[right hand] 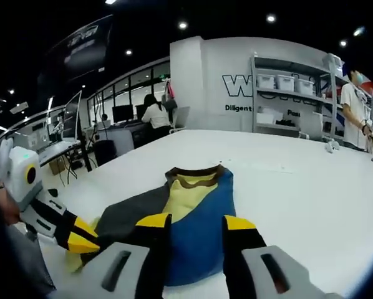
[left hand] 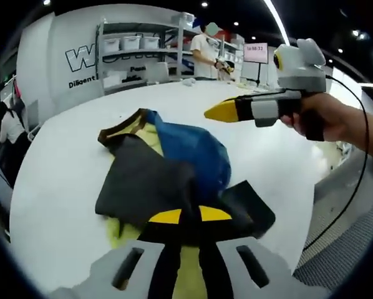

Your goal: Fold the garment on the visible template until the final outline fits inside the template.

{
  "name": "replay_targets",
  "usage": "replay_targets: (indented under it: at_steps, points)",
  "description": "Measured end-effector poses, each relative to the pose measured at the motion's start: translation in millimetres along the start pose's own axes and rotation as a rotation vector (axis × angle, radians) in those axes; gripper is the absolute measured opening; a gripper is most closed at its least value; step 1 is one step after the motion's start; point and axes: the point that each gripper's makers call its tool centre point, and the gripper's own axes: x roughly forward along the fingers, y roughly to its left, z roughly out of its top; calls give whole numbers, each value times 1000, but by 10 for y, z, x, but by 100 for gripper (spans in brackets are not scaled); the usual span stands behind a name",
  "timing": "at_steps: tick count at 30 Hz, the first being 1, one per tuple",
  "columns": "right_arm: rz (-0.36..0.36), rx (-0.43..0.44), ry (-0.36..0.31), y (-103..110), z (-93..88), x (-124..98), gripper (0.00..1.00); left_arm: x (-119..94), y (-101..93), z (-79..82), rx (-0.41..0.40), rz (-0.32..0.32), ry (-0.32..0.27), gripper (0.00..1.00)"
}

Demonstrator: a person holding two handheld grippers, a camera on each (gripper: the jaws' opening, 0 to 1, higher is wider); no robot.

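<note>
- In the left gripper view, the left tool (left hand: 190,215) sits low over the garment (left hand: 168,174), its yellow-tipped jaws a narrow gap apart over dark fabric; whether they pinch the cloth I cannot tell.
- In the right gripper view, the right tool (right hand: 195,222) has its jaws spread wide, with blue cloth showing between them and nothing gripped.
- The garment lies crumpled on the white tabletop (left hand: 74,162), dark grey, blue and yellow panels overlapping, brown-edged collar at its far end.
- Seen from the left tool, the right tool hovers above the tabletop beyond the garment, held in a hand (left hand: 327,118).
- Farther off stand shelves (right hand: 286,99) with bins, and a person (right hand: 154,115) sits at a desk.
</note>
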Motion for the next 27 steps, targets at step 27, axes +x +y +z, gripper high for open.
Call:
replay_targets:
  at_steps: [27]
  points:
    - [18,36,54,86,-195,-41,25,-493,256,525,-103,68,-120,0]
